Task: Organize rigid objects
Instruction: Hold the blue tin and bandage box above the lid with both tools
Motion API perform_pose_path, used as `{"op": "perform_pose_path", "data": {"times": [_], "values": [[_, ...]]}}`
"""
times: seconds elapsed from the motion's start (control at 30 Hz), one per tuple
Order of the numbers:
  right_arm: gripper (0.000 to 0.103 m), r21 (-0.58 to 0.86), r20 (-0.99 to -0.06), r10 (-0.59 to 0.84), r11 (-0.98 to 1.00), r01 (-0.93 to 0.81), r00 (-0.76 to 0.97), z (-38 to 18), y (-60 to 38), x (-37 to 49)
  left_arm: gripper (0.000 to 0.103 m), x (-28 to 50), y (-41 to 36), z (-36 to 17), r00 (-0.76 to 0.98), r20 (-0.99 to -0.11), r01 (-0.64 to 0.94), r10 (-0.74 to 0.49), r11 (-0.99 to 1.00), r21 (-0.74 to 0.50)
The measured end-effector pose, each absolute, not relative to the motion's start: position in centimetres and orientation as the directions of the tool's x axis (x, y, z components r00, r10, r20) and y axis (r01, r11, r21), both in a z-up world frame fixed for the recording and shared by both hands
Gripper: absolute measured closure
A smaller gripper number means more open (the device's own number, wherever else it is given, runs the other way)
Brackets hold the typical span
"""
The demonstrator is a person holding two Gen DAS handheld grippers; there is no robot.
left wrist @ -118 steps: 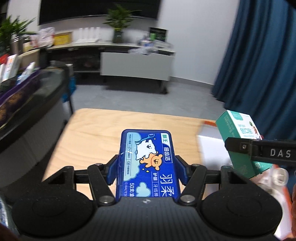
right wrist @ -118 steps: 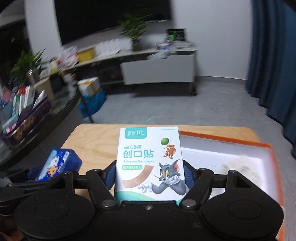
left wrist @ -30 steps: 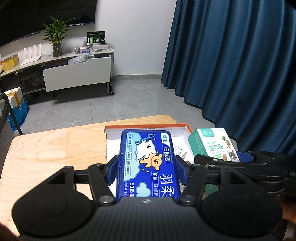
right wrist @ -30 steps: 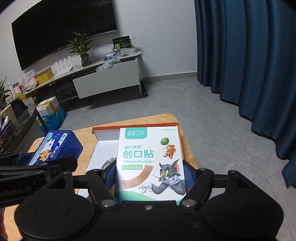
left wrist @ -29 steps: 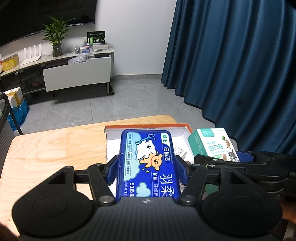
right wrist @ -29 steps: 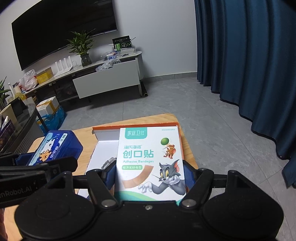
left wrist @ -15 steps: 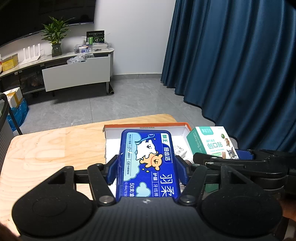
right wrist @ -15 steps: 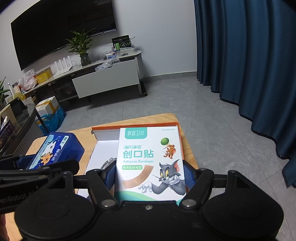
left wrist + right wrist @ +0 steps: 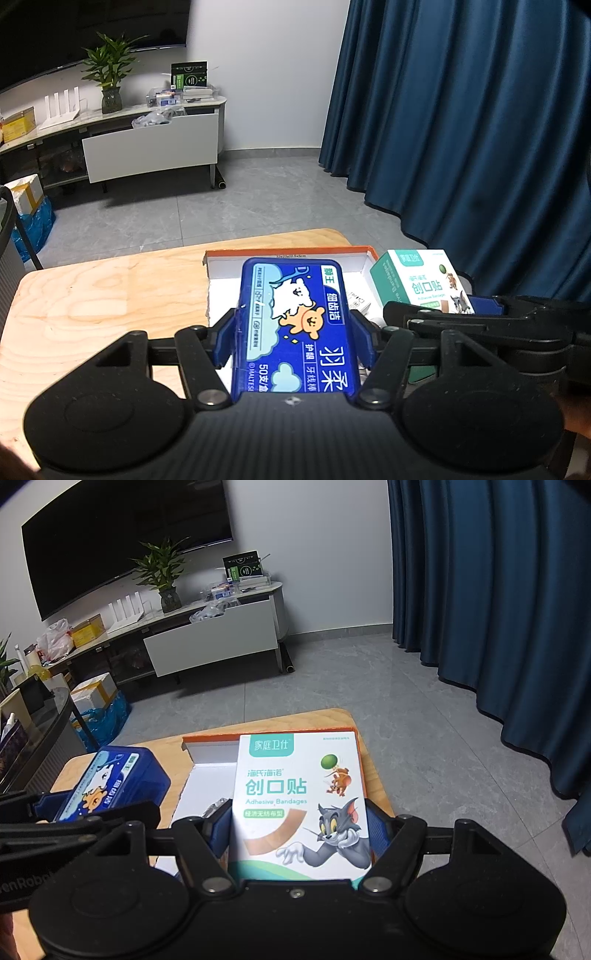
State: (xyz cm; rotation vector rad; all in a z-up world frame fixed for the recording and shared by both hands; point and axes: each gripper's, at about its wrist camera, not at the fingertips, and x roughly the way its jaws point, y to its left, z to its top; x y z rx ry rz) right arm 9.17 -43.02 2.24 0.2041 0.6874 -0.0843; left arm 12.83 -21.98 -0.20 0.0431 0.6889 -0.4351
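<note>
- Your left claw (image 9: 293, 328) is clenched on the blue dental floss pick box (image 9: 295, 325), its blue pads pressed to both long sides; the box fills the lower centre of the left wrist view.
- Your right claw (image 9: 299, 834) is clenched on the white and teal adhesive bandage box (image 9: 301, 797), which sits lower centre in the right wrist view.
- Both boxes hang over the orange-rimmed white tray (image 9: 288, 255) on the wooden bench (image 9: 92, 295); a few small items lie on the tray floor, too hidden to name.
- Compared with about four seconds ago, both views have swung round: the blue curtain (image 9: 461, 129) now fills the right side of each frame, and the TV cabinet (image 9: 147, 147) has moved to the upper left.
- Back then the tray lay off to the right of the floss pick box; now it sits directly behind and under it.
- Over the last second nothing has changed: both grips, both boxes and both hands are as they were.
- In the left view the bandage box shows at right centre, near the floss pick box but apart from it.
</note>
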Motion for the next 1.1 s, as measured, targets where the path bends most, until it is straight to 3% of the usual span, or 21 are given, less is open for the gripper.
{"op": "perform_pose_path", "data": {"times": [1.1], "values": [[0.019,0.162,-0.649,-0.016,0.974,0.158,0.76,2.22,-42.67,9.7,0.04,13.35,-22.02,-0.73,0.676,-0.633,0.406,-0.377,0.907,-0.106]]}}
